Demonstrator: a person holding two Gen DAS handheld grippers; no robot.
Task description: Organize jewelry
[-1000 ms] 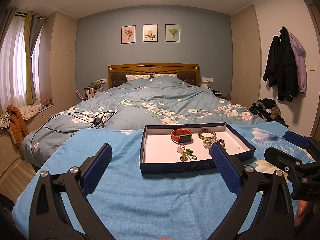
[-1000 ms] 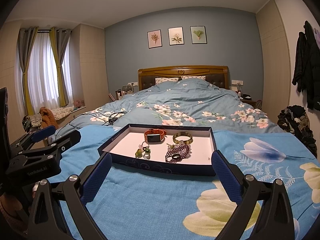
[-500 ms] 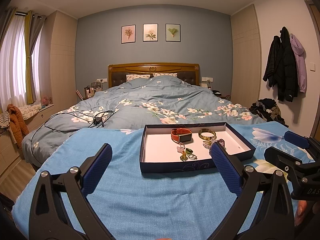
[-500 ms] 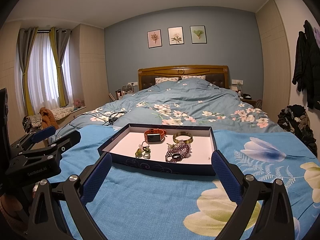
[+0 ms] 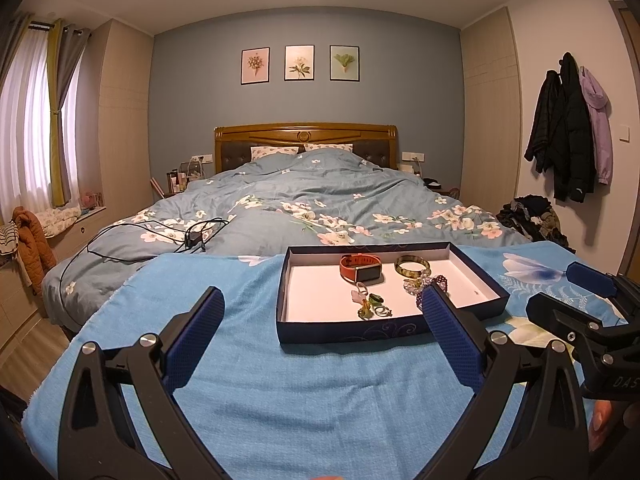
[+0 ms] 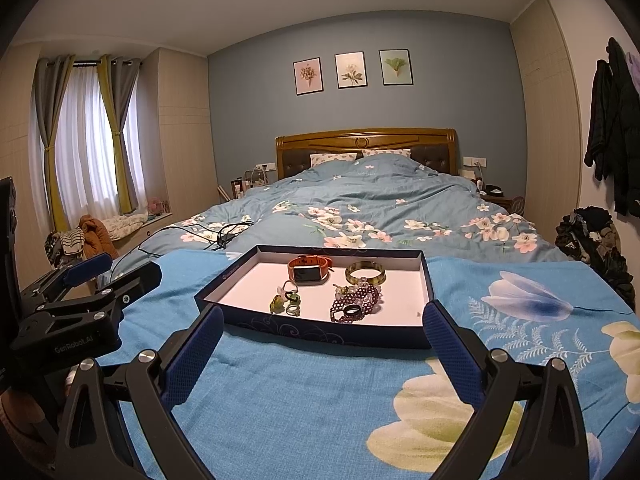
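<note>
Left wrist view: left gripper is held spread wide and empty over the blue cloth; the tray of jewelry lies ahead, long axis crosswise

Right wrist view: right gripper is likewise spread, empty; the orange watch lies crosswise at the tray's far side

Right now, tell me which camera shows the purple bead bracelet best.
The right wrist view: the purple bead bracelet lies fully visible in the tray. In the left wrist view, the left tool's finger covers most of it.

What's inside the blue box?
The box holds an orange watch, gold bangle, purple beads and green rings. Whatever lies under the beads is hidden.
</note>
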